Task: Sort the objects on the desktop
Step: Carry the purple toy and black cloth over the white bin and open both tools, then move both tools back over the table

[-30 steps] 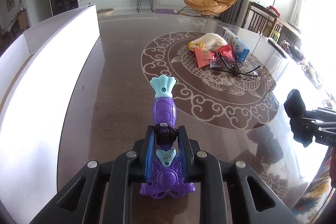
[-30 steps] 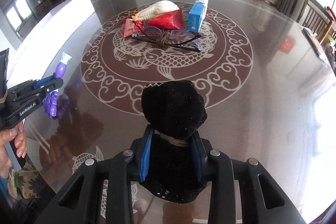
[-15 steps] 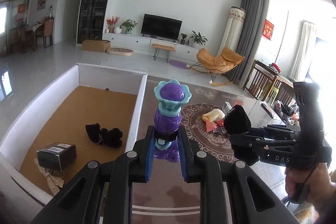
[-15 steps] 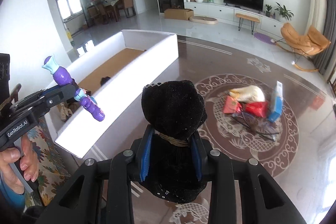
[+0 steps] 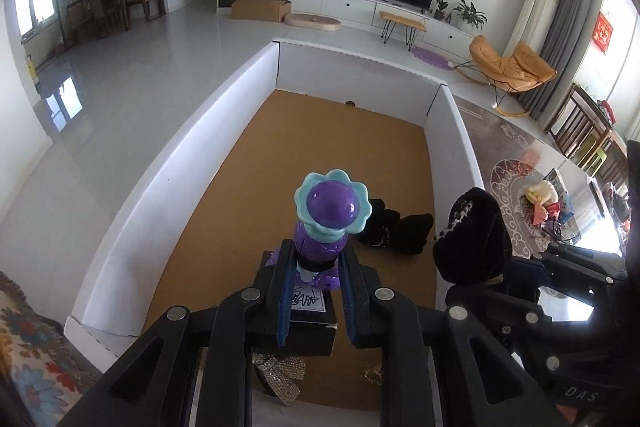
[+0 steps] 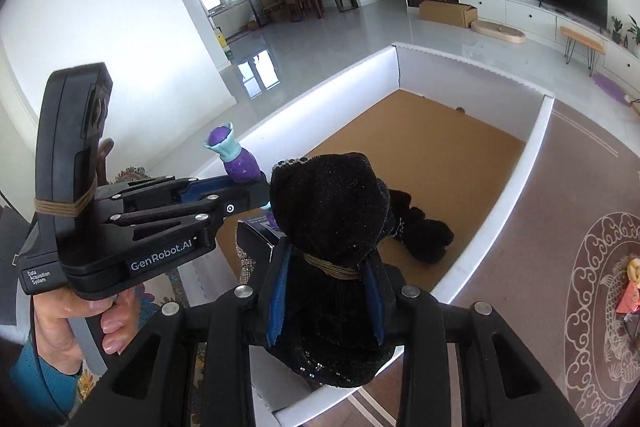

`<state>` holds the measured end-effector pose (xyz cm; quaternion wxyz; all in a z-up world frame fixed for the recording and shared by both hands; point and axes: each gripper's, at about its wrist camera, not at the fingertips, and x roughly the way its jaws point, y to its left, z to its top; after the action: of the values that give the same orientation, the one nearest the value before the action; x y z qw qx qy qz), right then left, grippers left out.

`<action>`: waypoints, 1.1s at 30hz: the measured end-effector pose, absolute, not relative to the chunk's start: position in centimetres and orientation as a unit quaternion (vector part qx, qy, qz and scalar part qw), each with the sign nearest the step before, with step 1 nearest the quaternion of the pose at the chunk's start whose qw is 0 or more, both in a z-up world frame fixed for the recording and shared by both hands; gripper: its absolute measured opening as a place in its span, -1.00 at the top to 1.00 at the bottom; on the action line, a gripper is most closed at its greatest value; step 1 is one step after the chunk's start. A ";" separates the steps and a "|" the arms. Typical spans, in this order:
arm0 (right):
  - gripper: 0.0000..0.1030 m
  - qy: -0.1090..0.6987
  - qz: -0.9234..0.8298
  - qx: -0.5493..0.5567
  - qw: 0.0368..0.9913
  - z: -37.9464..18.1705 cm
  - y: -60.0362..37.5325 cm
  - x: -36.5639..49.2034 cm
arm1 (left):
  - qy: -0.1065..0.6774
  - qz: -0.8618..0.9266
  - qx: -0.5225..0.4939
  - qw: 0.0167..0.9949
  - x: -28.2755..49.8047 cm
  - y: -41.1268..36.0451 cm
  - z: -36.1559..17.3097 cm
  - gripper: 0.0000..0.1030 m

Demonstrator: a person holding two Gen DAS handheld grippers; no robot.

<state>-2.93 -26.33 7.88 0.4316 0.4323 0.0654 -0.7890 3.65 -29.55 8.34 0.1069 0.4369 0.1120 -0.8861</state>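
Small dark box [image 5: 308, 323] in the tray: mostly hidden behind left gripper [image 5: 316, 291], label unreadable. Sparkly bow [image 5: 280, 375] partly covered too. Pile on table [image 5: 548, 203] too small to ID. Right gripper [image 6: 326, 291] base cut off at frame bottom.

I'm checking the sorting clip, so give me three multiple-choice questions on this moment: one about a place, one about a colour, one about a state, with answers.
1. Where is the purple toy?
A. on the patterned table
B. held above the white box
C. on the floor

2. What colour is the pouch in the right gripper?
A. red
B. white
C. black

3. What state is the left gripper in?
A. shut on the toy
B. open
C. out of view

Answers: 1 B, the box's brown floor lies beneath it. 2 C, dark velvet throughout. 3 A, both blue pads press its body.
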 end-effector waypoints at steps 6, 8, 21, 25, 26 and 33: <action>-0.40 0.014 -0.775 0.468 0.423 4.5 -27.3 -5.0 | 0.099 -0.882 0.434 0.154 1.6 -30.6 7.3 -0.36; -0.48 -0.010 -0.781 0.453 0.431 5.1 -26.1 -5.0 | 0.093 -0.890 0.415 0.168 2.4 -30.3 7.7 -0.47; -0.92 0.070 -0.886 0.378 0.261 0.4 -7.0 -5.1 | 0.088 -0.925 0.368 0.018 6.0 -17.9 10.5 -0.51; -0.92 0.053 -0.883 0.431 0.179 -3.1 2.9 -5.8 | 0.061 -0.931 0.355 -0.053 6.4 -10.0 9.5 -1.00; -0.92 0.048 -0.884 0.438 0.160 -3.7 5.0 -5.9 | 0.052 -0.929 0.359 -0.066 6.1 -8.2 8.5 -1.00; -0.92 0.013 -0.885 0.461 0.065 -4.7 15.4 -5.1 | -0.019 -0.893 0.443 -0.075 0.1 1.7 -0.5 -1.00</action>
<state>-5.10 15.44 -4.72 0.0650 0.4611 0.0126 -0.8849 0.10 1.69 -0.48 -0.0747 0.4433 -0.0189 -0.8930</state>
